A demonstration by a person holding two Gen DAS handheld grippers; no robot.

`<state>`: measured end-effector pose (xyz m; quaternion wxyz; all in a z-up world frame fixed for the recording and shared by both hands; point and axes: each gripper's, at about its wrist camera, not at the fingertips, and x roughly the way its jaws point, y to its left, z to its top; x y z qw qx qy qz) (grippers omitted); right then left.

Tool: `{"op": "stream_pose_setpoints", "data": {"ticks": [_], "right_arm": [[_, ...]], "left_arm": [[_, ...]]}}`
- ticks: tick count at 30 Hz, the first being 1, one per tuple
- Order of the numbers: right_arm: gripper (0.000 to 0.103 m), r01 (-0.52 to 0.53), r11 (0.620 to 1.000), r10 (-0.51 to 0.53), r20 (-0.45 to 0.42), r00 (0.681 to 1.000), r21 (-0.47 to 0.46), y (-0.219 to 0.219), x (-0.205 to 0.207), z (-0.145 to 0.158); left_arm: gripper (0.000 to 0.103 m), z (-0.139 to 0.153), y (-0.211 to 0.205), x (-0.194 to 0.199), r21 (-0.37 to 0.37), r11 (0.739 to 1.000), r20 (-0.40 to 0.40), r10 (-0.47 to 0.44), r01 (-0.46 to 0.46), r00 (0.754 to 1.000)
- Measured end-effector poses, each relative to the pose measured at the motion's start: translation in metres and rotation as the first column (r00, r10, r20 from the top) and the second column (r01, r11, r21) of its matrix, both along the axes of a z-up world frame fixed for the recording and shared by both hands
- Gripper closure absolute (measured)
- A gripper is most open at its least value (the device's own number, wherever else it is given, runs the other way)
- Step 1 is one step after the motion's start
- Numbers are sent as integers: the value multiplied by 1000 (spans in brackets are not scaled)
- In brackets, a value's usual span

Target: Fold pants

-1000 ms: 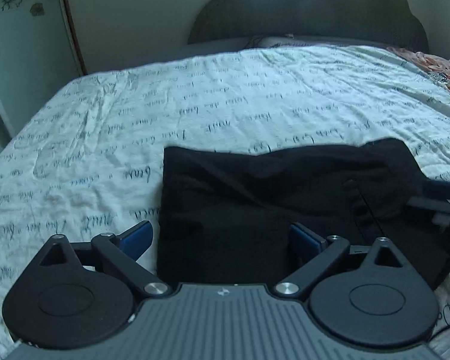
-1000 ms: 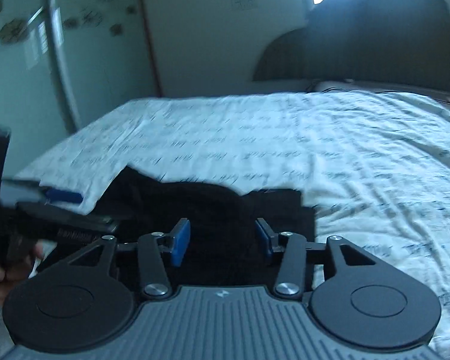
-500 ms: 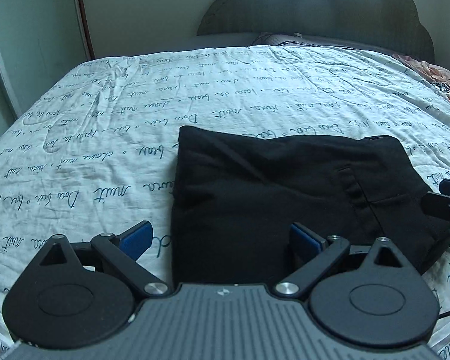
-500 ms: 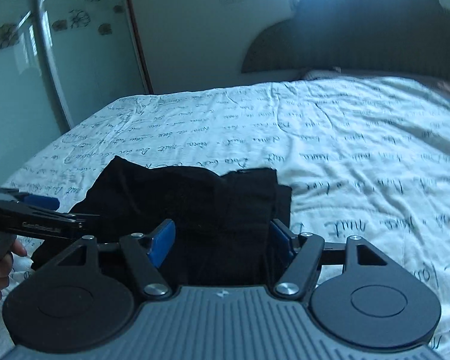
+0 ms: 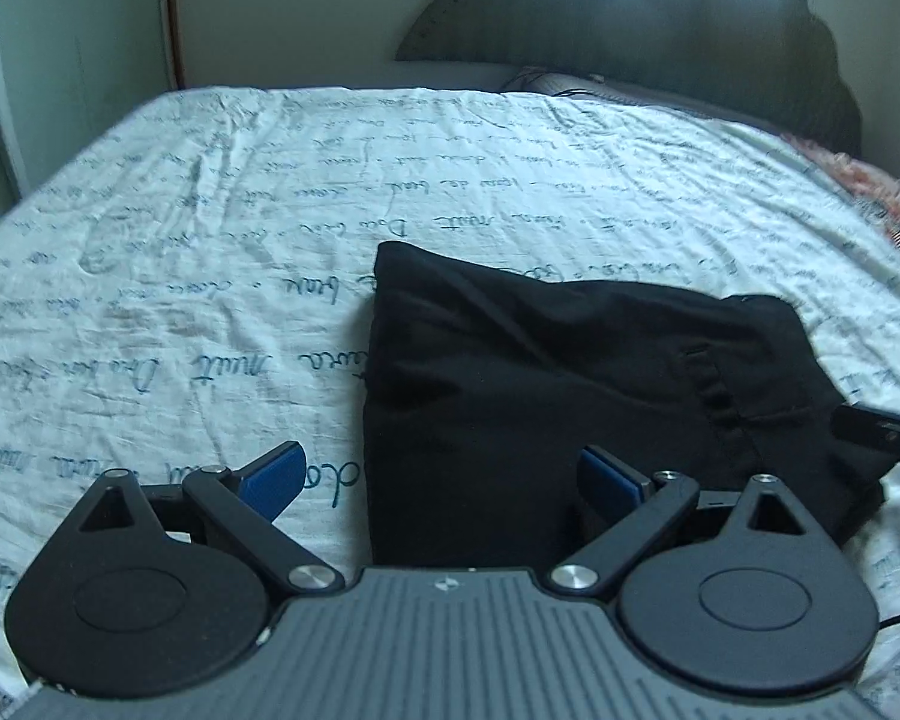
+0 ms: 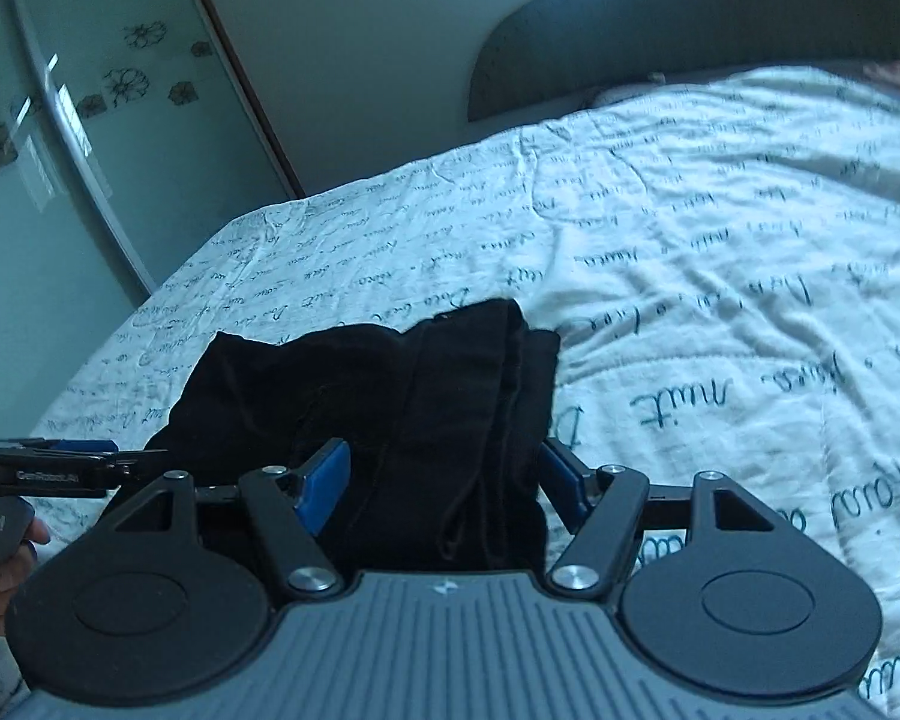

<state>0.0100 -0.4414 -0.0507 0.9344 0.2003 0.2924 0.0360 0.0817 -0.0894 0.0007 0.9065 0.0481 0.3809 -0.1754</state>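
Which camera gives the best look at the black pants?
The left wrist view: the folded pants lie flat and broad, top face and seam visible. The right wrist view shows the pants from one end, stacked layers foreshortened.

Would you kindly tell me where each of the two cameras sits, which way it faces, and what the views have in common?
Left wrist view: sits on the left gripper, looking across the bed toward the headboard; its own open jaws straddle the left edge of the folded black pants.
Right wrist view: sits on the right gripper, tilted, facing the wardrobe; its open jaws flank the pants' right end; a hand shows at lower left.
Shared: pants, bed, headboard, and each shows the other gripper.
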Motion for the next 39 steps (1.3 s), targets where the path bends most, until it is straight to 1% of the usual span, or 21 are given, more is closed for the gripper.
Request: {"op": "stream_pose_setpoints", "data": {"ticks": [5, 7, 9, 10, 11, 13, 17, 20, 24, 27, 30, 33, 36, 39], "right_arm": [[34, 11, 998, -10, -22, 1000, 60, -14, 2, -10], [34, -1, 996, 4, -27, 1000, 86, -18, 3, -12], [34, -10, 995, 14, -33, 999, 98, -20, 5, -14], [34, -14, 995, 17, -34, 999, 103, -21, 5, -15], [34, -17, 994, 21, -35, 999, 107, -22, 5, -15], [34, -23, 994, 27, -37, 999, 106, -22, 6, -14], [34, -34, 994, 38, -39, 999, 100, -20, 8, -14], [34, -36, 994, 40, -37, 999, 100, -19, 9, -14], [34, -65, 993, 70, -40, 997, 103, -19, 10, -14], [33, -96, 990, 102, -47, 994, 107, -20, 14, -16], [33, -129, 980, 138, -48, 989, 149, -27, 20, -20], [33, -173, 967, 184, -46, 982, 187, -33, 26, -23], [32, -207, 947, 224, -44, 974, 246, -40, 34, -26], [32, -249, 914, 273, -32, 961, 321, -47, 46, -30]], "left_arm": [[6, -5, 18, 15, -129, 991, -96, -51, 38, 994], [6, -10, 26, 22, -178, 983, -144, -61, 35, 988], [6, -16, 34, 29, -217, 976, -192, -54, 11, 980], [6, -18, 38, 31, -238, 971, -204, -48, -2, 978], [6, -19, 42, 33, -252, 968, -207, -43, -11, 977], [6, -19, 45, 34, -255, 967, -199, -38, -15, 979], [6, -16, 45, 34, -232, 973, -182, -37, -6, 983], [6, -18, 44, 35, -205, 979, -190, -34, -6, 981], [5, -22, 46, 37, -227, 974, -207, -58, 10, 977], [4, -24, 45, 37, -266, 963, -215, -109, 49, 970], [1, -28, 44, 39, -311, 946, -222, -160, 85, 962], [1, -32, 46, 42, -354, 931, -221, -180, 93, 958], [1, -34, 46, 45, -396, 911, -220, -217, 116, 951], [1, -36, 41, 48, -431, 891, -221, -255, 140, 941]]}}
